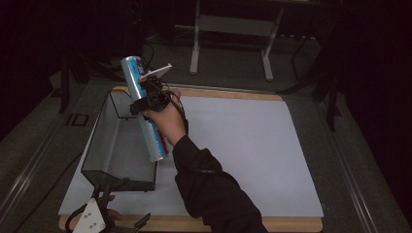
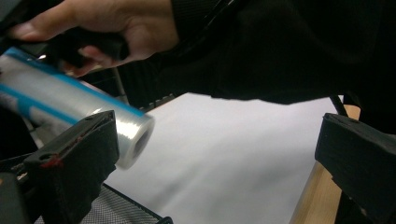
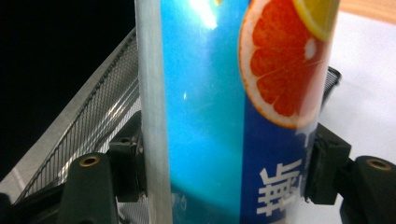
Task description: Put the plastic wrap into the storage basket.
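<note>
Roll of cling film [image 1: 144, 108] clamped mid-length in right gripper [image 1: 145, 102], tilted above mesh tray [image 1: 104, 141]. Left gripper [image 1: 104, 221] at tray's near end, jaws apart, grasping nothing.

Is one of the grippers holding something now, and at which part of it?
The right gripper holds the roll of wrap around its middle, one jaw on each side. The left gripper is open and holds nothing.

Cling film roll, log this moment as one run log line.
right claw: shut on cling film roll | roll: tilted, above mesh tray edge | left claw: open, near tray's front end
</note>
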`<state>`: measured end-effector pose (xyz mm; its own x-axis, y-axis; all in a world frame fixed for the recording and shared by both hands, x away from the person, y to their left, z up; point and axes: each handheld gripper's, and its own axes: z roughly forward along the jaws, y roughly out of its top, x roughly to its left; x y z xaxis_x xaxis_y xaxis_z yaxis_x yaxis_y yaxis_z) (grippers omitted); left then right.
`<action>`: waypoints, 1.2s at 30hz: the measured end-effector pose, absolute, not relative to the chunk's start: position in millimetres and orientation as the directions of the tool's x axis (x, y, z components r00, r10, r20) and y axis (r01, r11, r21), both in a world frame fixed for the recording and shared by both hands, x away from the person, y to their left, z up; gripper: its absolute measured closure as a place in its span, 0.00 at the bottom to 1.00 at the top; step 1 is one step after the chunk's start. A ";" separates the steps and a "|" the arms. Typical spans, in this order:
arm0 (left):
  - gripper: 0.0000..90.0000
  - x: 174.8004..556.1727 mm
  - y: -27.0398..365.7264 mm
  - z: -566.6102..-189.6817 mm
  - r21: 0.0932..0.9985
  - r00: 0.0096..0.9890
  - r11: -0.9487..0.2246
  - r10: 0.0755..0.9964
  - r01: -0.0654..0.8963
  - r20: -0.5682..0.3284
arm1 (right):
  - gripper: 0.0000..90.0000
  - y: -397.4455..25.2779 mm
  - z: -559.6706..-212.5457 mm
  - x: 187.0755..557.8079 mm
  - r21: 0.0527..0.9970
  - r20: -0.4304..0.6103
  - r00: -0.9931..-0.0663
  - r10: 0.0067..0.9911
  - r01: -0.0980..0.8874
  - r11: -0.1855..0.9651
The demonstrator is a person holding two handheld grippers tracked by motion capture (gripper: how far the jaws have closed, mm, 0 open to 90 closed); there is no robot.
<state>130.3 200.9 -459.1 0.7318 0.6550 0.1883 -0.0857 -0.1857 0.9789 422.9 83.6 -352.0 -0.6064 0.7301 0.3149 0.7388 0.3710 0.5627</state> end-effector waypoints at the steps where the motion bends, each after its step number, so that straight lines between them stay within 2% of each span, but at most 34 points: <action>1: 0.01 130.3 200.9 -459.1 0.979 0.732 -0.186 0.655 -0.086 0.188 | 0.35 83.6 -352.0 422.9 0.563 0.315 -0.606 0.730 0.739 0.371; 3: 0.01 130.3 200.7 -459.3 0.979 0.736 -0.188 0.651 -0.084 0.188 | 0.35 99.4 -356.3 418.6 0.588 0.323 -0.605 0.727 0.731 0.347; 12: 0.01 130.2 201.7 -459.1 0.979 0.735 -0.186 0.651 -0.086 0.189 | 0.35 116.3 -373.1 413.1 0.604 0.332 -0.596 0.731 0.729 0.321; 19: 0.01 130.1 201.7 -459.0 0.979 0.738 -0.186 0.648 -0.088 0.189 | 0.35 119.5 -402.8 413.6 0.562 0.387 -0.555 0.736 0.775 0.288; 29: 0.01 130.3 201.1 -459.1 0.978 0.737 -0.190 0.648 -0.087 0.192 | 0.35 117.5 -427.0 405.0 0.560 0.357 -0.539 0.763 0.777 0.287; 36: 0.01 130.0 201.2 -458.8 0.978 0.737 -0.189 0.648 -0.090 0.193 | 0.35 115.8 -440.9 399.0 0.560 0.329 -0.494 0.805 0.788 0.255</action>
<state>130.0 201.2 -458.8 0.7366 0.6481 0.1932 -0.0902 -0.1890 0.9778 399.0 115.8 -440.9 -0.4940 0.8049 0.3289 0.7884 0.2551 0.5598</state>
